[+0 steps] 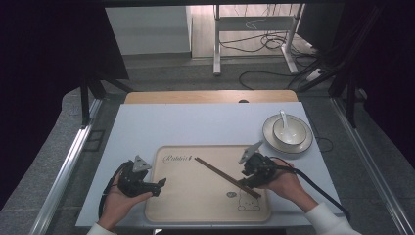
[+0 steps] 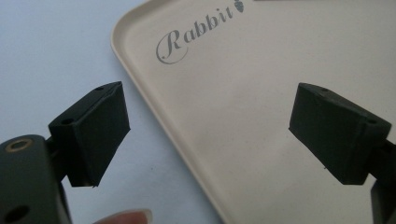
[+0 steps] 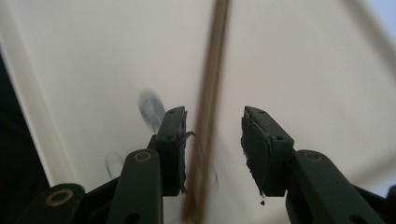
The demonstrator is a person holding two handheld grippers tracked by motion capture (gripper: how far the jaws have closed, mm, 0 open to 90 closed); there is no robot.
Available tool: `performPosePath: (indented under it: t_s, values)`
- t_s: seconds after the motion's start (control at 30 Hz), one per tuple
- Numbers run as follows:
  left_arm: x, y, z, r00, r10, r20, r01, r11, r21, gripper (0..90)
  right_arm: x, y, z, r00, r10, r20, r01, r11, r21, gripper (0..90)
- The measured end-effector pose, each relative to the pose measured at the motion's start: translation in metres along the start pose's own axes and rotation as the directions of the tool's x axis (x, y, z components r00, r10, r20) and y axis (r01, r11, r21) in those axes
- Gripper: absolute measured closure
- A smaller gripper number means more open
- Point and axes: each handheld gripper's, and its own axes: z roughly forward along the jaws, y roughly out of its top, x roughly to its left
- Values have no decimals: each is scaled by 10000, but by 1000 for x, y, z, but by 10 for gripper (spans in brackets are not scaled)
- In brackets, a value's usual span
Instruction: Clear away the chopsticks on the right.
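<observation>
Right gripper (image 3: pixel 212 140) astride chopsticks (image 3: pixel 210 93)

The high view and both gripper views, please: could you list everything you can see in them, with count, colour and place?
Tray: one, beige, printed "Rabbit" and a small bear drawing, near middle of the table.
Chopsticks: one pair, dark brown, lying diagonally on the tray, side by side.
Plate: one, white with a darker rim, far right of the table.
Bowl: one, white, on the plate.
Spoon: one, white, resting in the bowl.
Table: one, pale blue-white top.
Left gripper: one, black, at the tray's left edge, jaws wide open, nothing between them.
Right gripper: one, black, jaws open either side of the chopsticks' near end, pads not pressing.
Hands: two, white sleeves, at the bottom edge.
</observation>
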Motion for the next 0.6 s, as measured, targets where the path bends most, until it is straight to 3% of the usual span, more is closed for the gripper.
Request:
performPosePath:
  t_s: [0.1,0.27,0.43,0.47,0.6]
  values:
    - [-2,0,1,10000,84,13,-85,10000,6,120,2,28,10,9988,-34,-493,10,9988,-499,666]
    - [-5,1,1,9998,209,74,-209,9998,-12,120,-2,66,52,9891,310,-1443,-394,9976,-561,851]
    - [-3,0,0,9998,193,67,-193,9998,-30,120,-7,87,86,9890,467,-1407,-506,9984,-246,891]
    - [-3,-1,0,9998,192,63,-192,9998,-35,120,-9,89,92,9913,538,-1197,-557,9984,-126,892]
    - [-1,-3,-2,9999,149,33,-149,9999,-37,120,-21,89,97,9895,1071,-973,-1080,9941,-43,892]
